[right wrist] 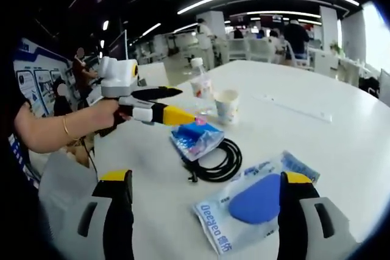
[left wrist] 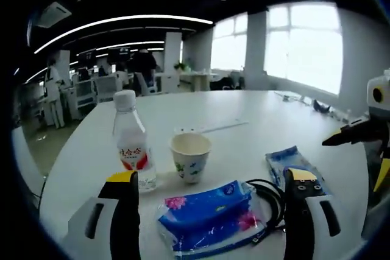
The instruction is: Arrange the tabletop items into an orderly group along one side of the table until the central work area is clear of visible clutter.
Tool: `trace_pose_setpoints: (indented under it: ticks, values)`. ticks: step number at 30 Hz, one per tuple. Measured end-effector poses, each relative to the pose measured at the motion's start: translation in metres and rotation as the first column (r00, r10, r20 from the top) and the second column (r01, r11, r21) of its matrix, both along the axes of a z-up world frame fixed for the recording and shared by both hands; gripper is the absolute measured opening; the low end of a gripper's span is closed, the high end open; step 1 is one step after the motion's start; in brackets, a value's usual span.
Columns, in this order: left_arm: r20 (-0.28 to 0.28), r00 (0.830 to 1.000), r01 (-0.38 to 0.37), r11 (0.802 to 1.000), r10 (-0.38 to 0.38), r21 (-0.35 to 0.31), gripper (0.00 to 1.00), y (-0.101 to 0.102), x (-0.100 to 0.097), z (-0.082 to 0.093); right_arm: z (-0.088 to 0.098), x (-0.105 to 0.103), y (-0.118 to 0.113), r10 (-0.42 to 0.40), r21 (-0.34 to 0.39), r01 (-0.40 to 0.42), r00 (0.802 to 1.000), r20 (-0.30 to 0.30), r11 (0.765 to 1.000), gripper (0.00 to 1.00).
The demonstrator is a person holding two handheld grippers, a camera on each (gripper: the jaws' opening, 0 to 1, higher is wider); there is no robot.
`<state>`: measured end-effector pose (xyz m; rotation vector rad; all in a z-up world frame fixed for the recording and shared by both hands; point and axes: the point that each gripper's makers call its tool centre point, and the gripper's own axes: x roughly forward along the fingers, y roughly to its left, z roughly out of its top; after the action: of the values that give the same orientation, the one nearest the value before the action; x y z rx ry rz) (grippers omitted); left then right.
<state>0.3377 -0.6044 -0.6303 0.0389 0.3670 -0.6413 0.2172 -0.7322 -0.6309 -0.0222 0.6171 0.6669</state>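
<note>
tabletop items sit bunched on the white table (left wrist: 256, 120): your left gripper (left wrist: 210, 196), jaws spread and holding nothing, frames the blue tissue pack (left wrist: 207, 214); black cable (left wrist: 268, 196) touches it; paper cup (left wrist: 190, 156) and water bottle (left wrist: 133, 141) stand beyond; your right gripper (right wrist: 204, 202), also released, straddles the blue-pad packet (right wrist: 259, 202).

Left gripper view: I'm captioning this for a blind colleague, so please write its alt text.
A white round table holds a water bottle, a paper cup, a blue tissue pack, a coiled black cable and a blue packet. The left gripper hovers open over the tissue pack; the right gripper enters from the right.
</note>
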Motion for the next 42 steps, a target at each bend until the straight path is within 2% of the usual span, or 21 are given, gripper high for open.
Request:
trace_pose_setpoints:
  ticks: [5,13,19,26,33,42]
  values:
    - [0.008,0.999,0.040,0.999,-0.040,0.002,0.98,0.003,-0.013,0.005,0.002,-0.003,0.002,-0.009,0.002,0.009,1.000,0.005,1.000,0.97]
    - [0.002,0.998,0.056,0.998,-0.056,0.006,0.93,0.014,-0.023,0.003,0.001,-0.006,0.009,-0.025,0.028,0.025,1.000,0.003,0.999,0.93]
    - [-0.007,0.999,0.045,0.999,-0.045,0.017,0.90,0.029,-0.027,-0.002,-0.003,-0.006,0.020,-0.027,0.059,0.027,1.000,-0.002,0.998,0.89]
    - [-0.016,1.000,0.019,1.000,-0.019,0.021,0.83,0.043,-0.026,-0.007,-0.007,-0.004,0.027,-0.020,0.055,0.020,1.000,-0.005,0.998,0.85]
    - [-0.019,1.000,0.004,1.000,-0.004,0.019,0.81,0.053,-0.029,-0.011,-0.008,-0.001,0.032,-0.021,0.068,0.022,1.000,-0.003,0.997,0.81]
    - [-0.046,0.999,-0.008,1.000,0.010,0.030,0.75,0.063,-0.034,-0.021,-0.020,0.002,0.027,-0.042,0.041,0.043,0.999,-0.005,0.998,0.77]
